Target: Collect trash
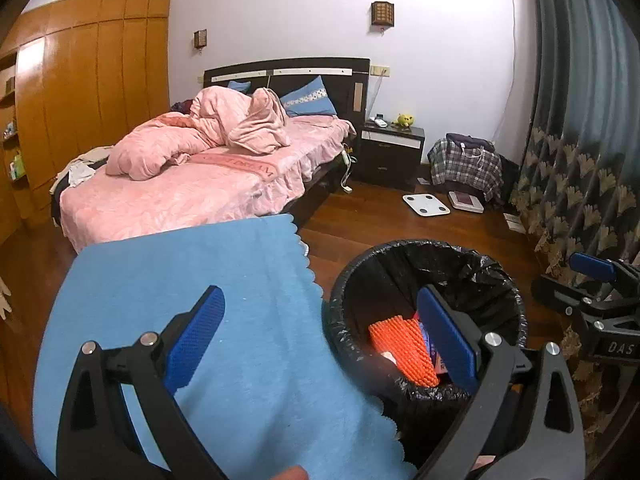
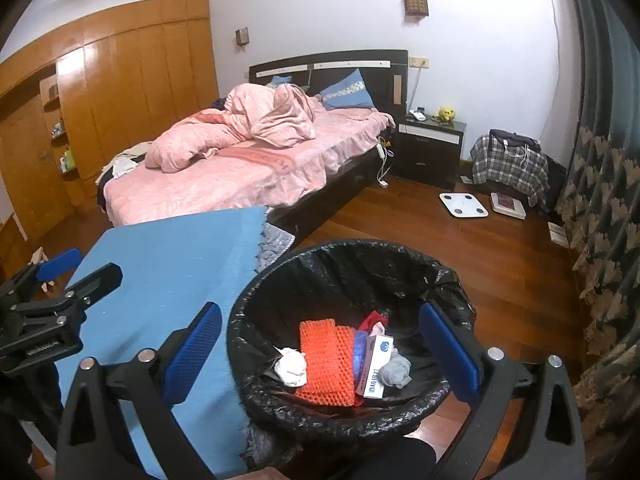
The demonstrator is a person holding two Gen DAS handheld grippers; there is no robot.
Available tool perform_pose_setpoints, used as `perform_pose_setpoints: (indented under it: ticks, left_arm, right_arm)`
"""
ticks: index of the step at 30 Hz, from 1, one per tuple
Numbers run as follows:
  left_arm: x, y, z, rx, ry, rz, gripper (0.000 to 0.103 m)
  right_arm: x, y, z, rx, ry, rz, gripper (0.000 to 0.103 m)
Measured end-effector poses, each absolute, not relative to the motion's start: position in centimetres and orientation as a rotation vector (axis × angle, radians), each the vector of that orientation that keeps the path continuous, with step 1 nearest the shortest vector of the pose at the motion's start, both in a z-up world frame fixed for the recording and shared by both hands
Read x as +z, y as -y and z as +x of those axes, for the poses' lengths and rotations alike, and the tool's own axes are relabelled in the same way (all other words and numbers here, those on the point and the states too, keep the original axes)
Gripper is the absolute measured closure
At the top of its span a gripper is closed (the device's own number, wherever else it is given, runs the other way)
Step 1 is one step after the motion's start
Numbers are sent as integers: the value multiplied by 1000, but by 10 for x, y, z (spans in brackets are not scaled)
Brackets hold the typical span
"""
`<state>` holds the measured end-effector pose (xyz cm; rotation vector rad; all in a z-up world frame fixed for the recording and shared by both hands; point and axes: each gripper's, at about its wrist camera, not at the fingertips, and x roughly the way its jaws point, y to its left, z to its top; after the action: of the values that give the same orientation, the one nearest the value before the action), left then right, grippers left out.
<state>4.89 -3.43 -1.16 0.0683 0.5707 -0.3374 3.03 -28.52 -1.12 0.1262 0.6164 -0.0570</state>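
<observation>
A round bin with a black liner (image 2: pixel 348 246) stands on the floor beside a table covered by a blue cloth (image 2: pixel 168 280). Inside lie an orange foam net (image 2: pixel 324 360), a white crumpled tissue (image 2: pixel 290 366), a white and blue box (image 2: pixel 374 364), a grey wad (image 2: pixel 396 372) and something red (image 2: pixel 372 318). My right gripper (image 2: pixel 320 354) hangs open above the bin, holding nothing. My left gripper (image 1: pixel 320 336) is open and empty too, over the blue cloth (image 1: pixel 200 300) and the bin's (image 1: pixel 424 248) left rim. Each gripper shows in the other's view: left gripper (image 2: pixel 76 270), right gripper (image 1: pixel 576 280).
A bed with pink bedding (image 1: pixel 192 184) lies beyond the table. A dark nightstand (image 1: pixel 390 152), a white scale (image 1: pixel 426 204) and a plaid-covered pile (image 1: pixel 464 164) sit by the far wall. A patterned curtain (image 1: pixel 580 184) hangs right, wooden wardrobes (image 1: pixel 92 80) stand left.
</observation>
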Motion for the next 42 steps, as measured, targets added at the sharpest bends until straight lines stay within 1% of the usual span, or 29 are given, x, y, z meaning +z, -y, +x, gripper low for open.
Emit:
perform_pose_setpoints:
  ticks: [19, 42]
  left_arm:
    - [15, 21, 11, -338, -496, 75, 9]
    - [23, 17, -2, -335, -464, 70, 9]
  right_arm:
    - [16, 265, 2, -33, -541, 117, 6]
    - [25, 266, -3, -34, -526, 112, 6]
